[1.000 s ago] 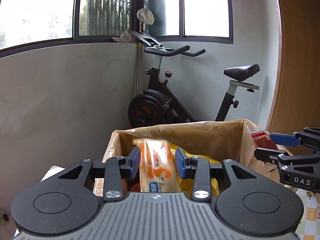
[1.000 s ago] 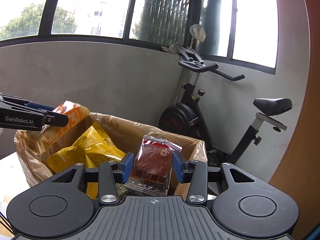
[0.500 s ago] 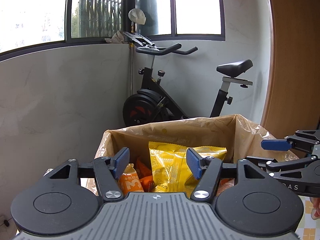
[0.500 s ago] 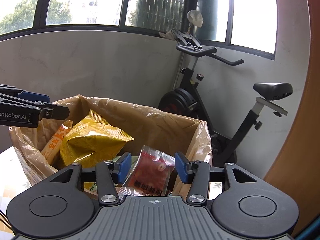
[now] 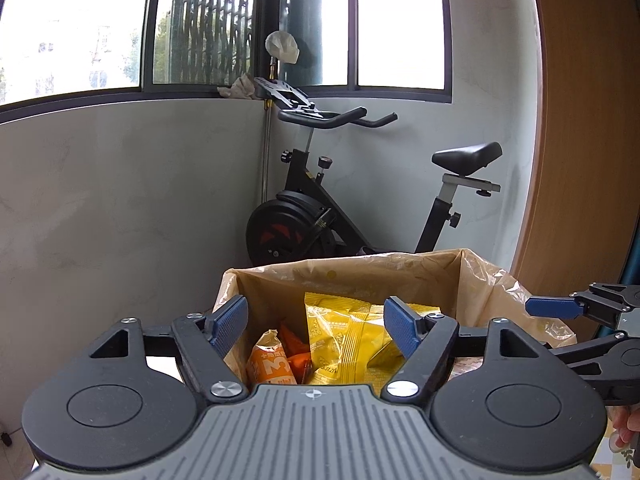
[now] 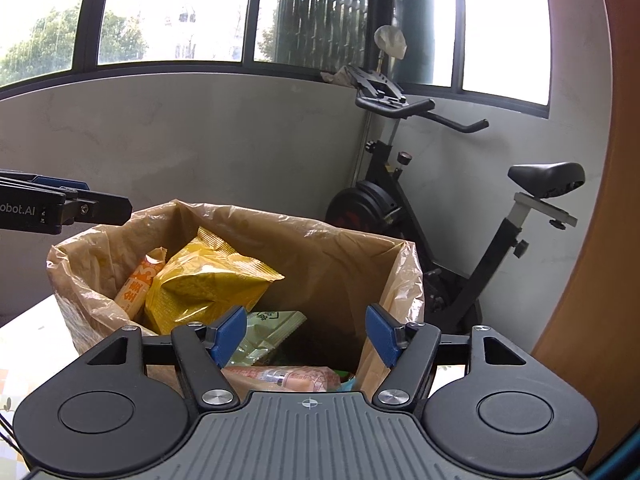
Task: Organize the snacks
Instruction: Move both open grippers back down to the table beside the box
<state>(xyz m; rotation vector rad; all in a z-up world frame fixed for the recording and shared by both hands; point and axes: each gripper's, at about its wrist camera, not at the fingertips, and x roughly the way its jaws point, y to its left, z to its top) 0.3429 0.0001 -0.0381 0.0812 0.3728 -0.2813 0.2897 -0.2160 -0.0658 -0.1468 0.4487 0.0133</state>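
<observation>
Left wrist view: both grippers' fingers [image 5: 230, 322] have just spread apart (nothing held) above the bag [image 5: 280, 280].

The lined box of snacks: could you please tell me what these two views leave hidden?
- Box floor: both views, covered by packets.
- Pink packet: right wrist view, lower part behind the right gripper body.
- Orange packet: left wrist view, bottom behind the left gripper body.
- Box outside: hidden by brown liner.

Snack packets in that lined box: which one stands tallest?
The big yellow packet. Its crimped top edge rises above the slim orange packet leaning beside it, while the green-and-white packet lies low beneath them.
</observation>
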